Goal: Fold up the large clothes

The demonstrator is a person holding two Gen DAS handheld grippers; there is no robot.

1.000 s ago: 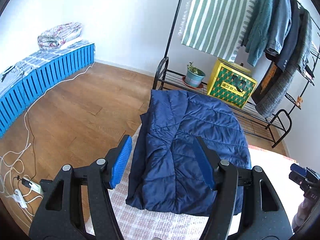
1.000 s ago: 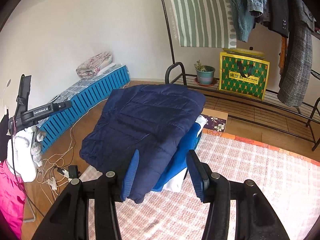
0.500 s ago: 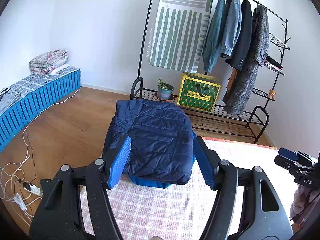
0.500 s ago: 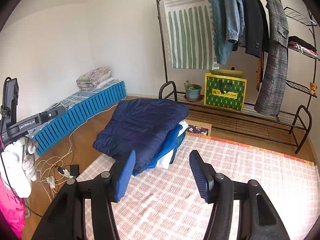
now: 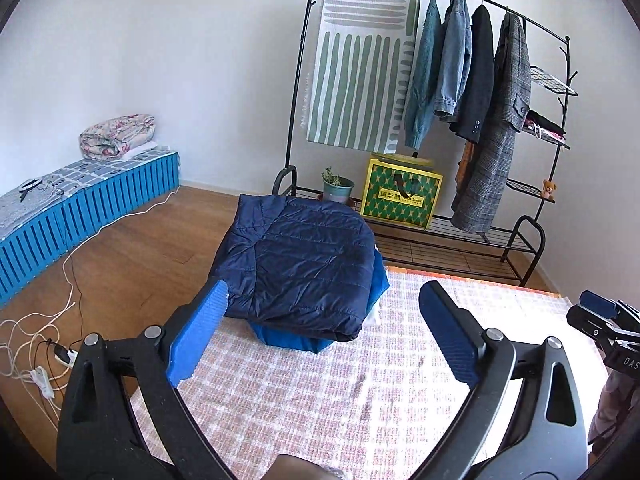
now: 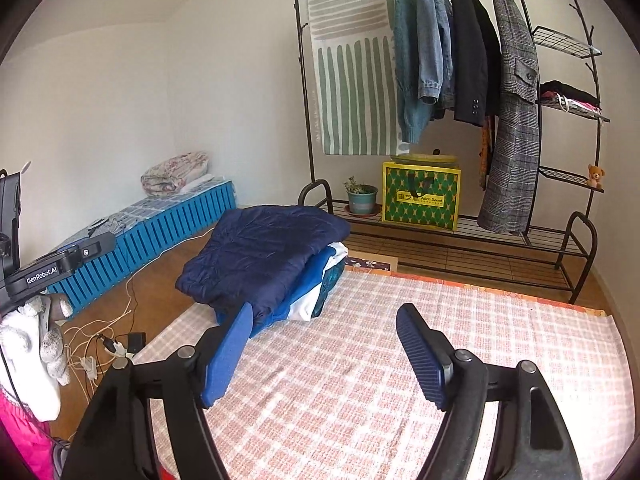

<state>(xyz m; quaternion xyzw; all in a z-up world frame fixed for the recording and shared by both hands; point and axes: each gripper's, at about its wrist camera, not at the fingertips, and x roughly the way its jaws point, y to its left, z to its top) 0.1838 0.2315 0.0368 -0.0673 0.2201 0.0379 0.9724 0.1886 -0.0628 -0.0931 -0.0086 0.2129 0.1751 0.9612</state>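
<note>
Navy jacket (image 5: pixel 300 264) folded on pile, step looks done. Both grippers, left (image 5: pixel 324 336) and right (image 6: pixel 324 356), just opened, empty. Next: fetch another garment.

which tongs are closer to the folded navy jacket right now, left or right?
Left, by a little. The left tongs face the navy puffer jacket head-on, open and empty, just short of it. The right tongs sit to its right over the checked mat, also open.

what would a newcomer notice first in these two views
The folded navy puffer jacket, topping a small stack of clothes at the far left corner of the checked mat. Behind it, a black garment rack with hanging coats stands against the wall, a yellow-green bag on its bottom shelf.
</note>
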